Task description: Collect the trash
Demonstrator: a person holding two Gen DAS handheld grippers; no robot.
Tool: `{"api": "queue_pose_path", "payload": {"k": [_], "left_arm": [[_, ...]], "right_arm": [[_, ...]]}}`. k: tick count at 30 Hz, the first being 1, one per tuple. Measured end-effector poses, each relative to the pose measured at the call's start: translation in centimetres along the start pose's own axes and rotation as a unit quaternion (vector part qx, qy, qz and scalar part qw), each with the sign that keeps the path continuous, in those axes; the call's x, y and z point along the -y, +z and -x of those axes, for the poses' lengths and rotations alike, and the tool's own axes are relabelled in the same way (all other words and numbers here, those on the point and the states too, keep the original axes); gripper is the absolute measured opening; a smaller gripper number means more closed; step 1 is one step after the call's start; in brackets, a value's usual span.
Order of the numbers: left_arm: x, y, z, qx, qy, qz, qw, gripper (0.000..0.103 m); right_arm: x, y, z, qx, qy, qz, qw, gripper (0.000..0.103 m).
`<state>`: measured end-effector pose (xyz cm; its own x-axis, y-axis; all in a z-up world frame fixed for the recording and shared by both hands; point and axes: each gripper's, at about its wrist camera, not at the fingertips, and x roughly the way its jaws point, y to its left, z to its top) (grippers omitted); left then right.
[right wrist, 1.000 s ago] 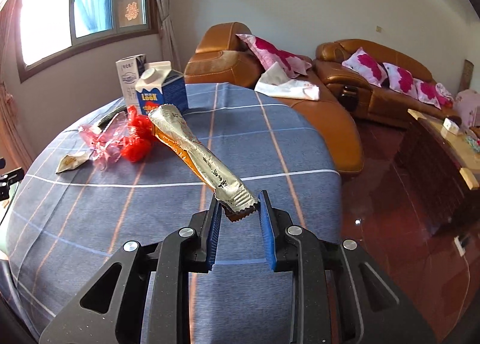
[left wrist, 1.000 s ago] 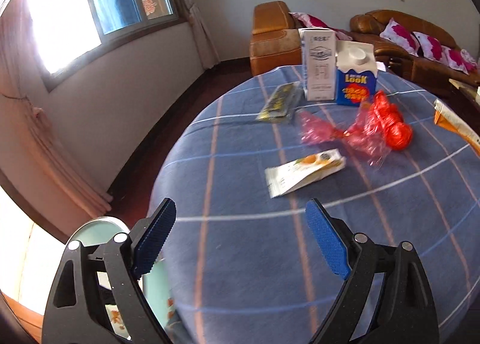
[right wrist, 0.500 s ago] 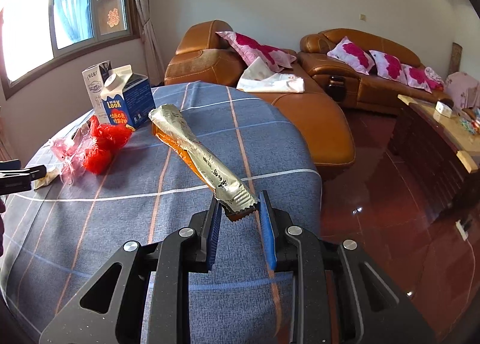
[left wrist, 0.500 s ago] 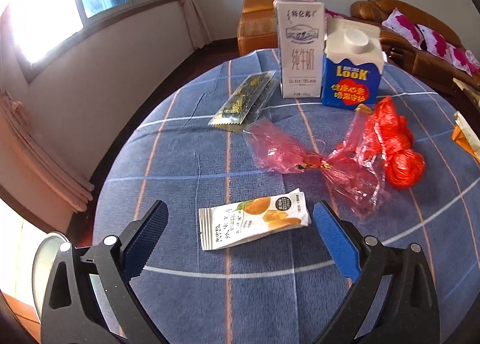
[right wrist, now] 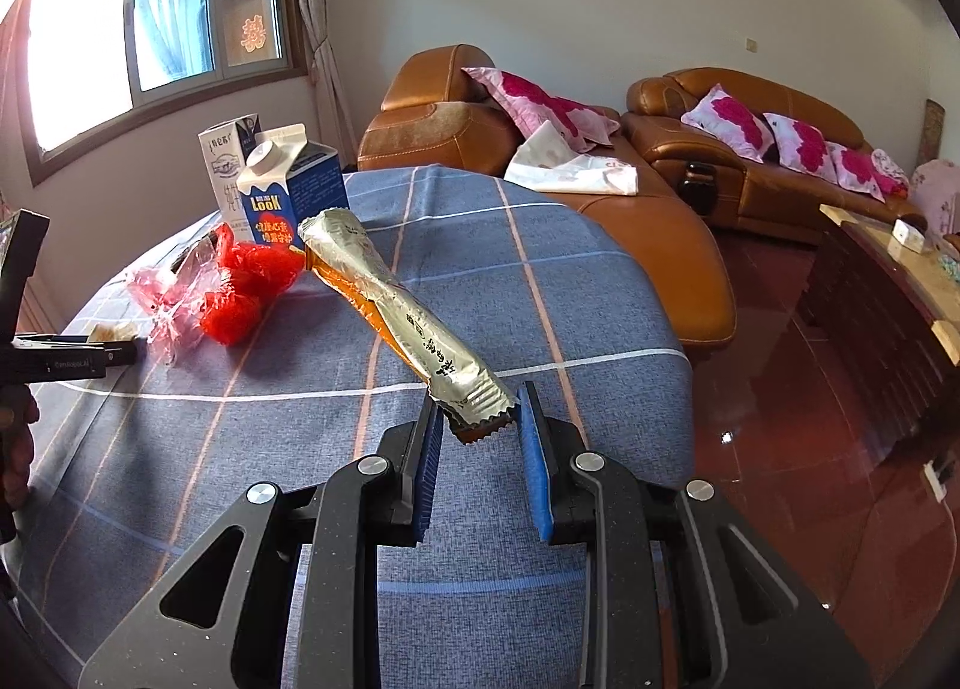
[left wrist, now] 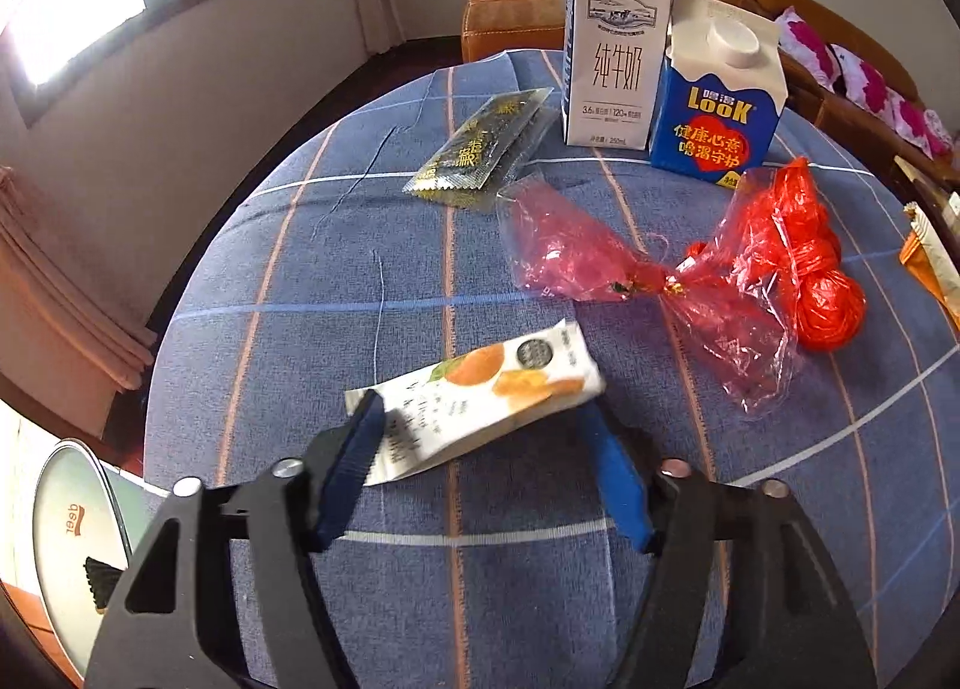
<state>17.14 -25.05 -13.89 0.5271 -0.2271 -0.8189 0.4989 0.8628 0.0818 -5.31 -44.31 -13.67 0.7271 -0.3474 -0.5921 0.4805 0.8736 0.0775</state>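
In the left wrist view a white snack packet with orange fruit print (left wrist: pixel 480 398) lies on the blue checked tablecloth (left wrist: pixel 360 245), between the two fingers of my left gripper (left wrist: pixel 483 437). The jaws have narrowed around it, but I cannot tell whether the pads press it. In the right wrist view my right gripper (right wrist: pixel 480 431) is shut on the end of a long gold and orange wrapper (right wrist: pixel 390 293), held above the table. A red crumpled plastic bag (left wrist: pixel 720 263) and a dark sachet (left wrist: pixel 480 149) lie further back.
A white milk carton (left wrist: pixel 615 35) and a blue LOOK carton (left wrist: pixel 714 95) stand at the table's far side. A white round bin lid (left wrist: pixel 72 539) sits low to the left. Brown leather sofas (right wrist: pixel 750 149) with pink cushions stand beyond the table.
My left gripper has moved forward over the table to the white fruit packet and its jaws have narrowed around it. My right gripper still holds the gold wrapper and has shifted slightly.
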Motion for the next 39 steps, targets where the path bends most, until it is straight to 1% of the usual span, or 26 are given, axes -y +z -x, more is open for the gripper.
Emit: {"api": "queue_pose_path", "payload": {"k": [2, 4, 5, 7, 9, 15, 21, 25, 30, 39], "left_arm": [[-0.4, -0.3, 0.1, 0.002, -0.008, -0.003, 1.0, 0.045], [-0.5, -0.4, 0.2, 0.003, -0.006, -0.007, 1.0, 0.045], [-0.6, -0.6, 0.2, 0.003, -0.011, -0.01, 0.9999, 0.035], [-0.8, -0.7, 0.4, 0.005, -0.013, -0.015, 0.9998, 0.03], [-0.9, -0.9, 0.8, 0.006, -0.012, -0.022, 0.9997, 0.022], [-0.9, -1.2, 1.8, 0.019, -0.002, -0.053, 0.9984, 0.013], [-2.3, -2.6, 4.2, 0.034, -0.004, -0.058, 0.9977, 0.009], [-3.7, -4.4, 6.6, 0.052, 0.019, -0.063, 0.9965, 0.009], [-6.2, -6.4, 9.3, 0.06, 0.029, -0.051, 0.9965, 0.008], [-11.0, -9.8, 11.8, 0.067, 0.064, -0.019, 0.9955, 0.008]], "right_arm": [[-0.3, 0.0, 0.1, 0.001, 0.002, 0.004, 1.0, 0.026], [-0.6, 0.1, 0.4, 0.004, 0.003, 0.007, 1.0, 0.026], [-0.8, 0.2, 0.5, 0.004, 0.003, 0.007, 1.0, 0.026], [-1.1, 0.3, 0.7, 0.006, 0.004, 0.01, 1.0, 0.026], [-1.4, 0.5, 0.8, 0.007, 0.005, 0.013, 1.0, 0.026], [-2.2, 0.6, 1.0, 0.008, 0.007, 0.017, 1.0, 0.026], [-3.1, 0.5, 1.3, 0.012, 0.017, 0.023, 1.0, 0.026], [-4.5, 1.0, 1.4, 0.017, 0.031, 0.033, 0.999, 0.026], [-7.5, 1.8, 1.6, 0.023, 0.059, 0.053, 0.997, 0.026], [-14.3, 2.4, 1.9, 0.035, 0.109, 0.101, 0.988, 0.026]]}}
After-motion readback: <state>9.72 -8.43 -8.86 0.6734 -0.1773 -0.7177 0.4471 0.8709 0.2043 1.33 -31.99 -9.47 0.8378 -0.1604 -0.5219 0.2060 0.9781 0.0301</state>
